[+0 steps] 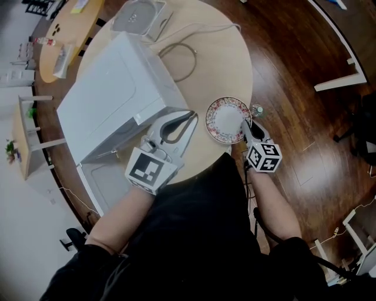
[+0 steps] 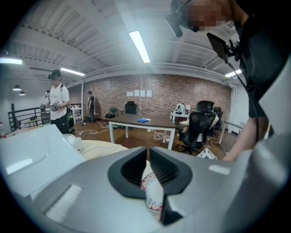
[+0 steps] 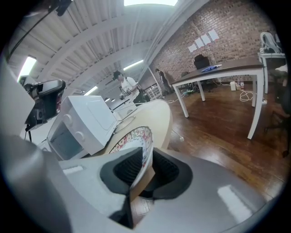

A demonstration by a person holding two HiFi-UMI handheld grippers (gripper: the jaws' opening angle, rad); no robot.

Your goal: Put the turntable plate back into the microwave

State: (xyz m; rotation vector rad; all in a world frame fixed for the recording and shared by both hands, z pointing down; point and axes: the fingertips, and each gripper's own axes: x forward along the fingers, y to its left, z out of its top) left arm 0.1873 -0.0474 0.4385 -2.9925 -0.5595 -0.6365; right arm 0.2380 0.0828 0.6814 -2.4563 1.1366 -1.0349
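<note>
A plate (image 1: 225, 117) with a floral rim lies on the round wooden table (image 1: 223, 64), just right of the white microwave (image 1: 114, 97). My right gripper (image 1: 245, 124) comes at it from the near right side. In the right gripper view the plate's rim (image 3: 132, 136) runs between the two pads of my right gripper (image 3: 146, 157), which is shut on it. My left gripper (image 1: 192, 116) hovers between the microwave's front corner and the plate, shut and holding nothing. In the left gripper view the plate (image 2: 152, 189) shows below and beyond my left gripper (image 2: 148, 157).
The microwave's door (image 1: 108, 176) hangs open toward me past the table's edge. A looped cable (image 1: 182, 59) and a grey-white device (image 1: 141, 16) sit at the back of the table. A small glass object (image 1: 257, 109) is by the plate. A person (image 2: 57, 102) stands far off.
</note>
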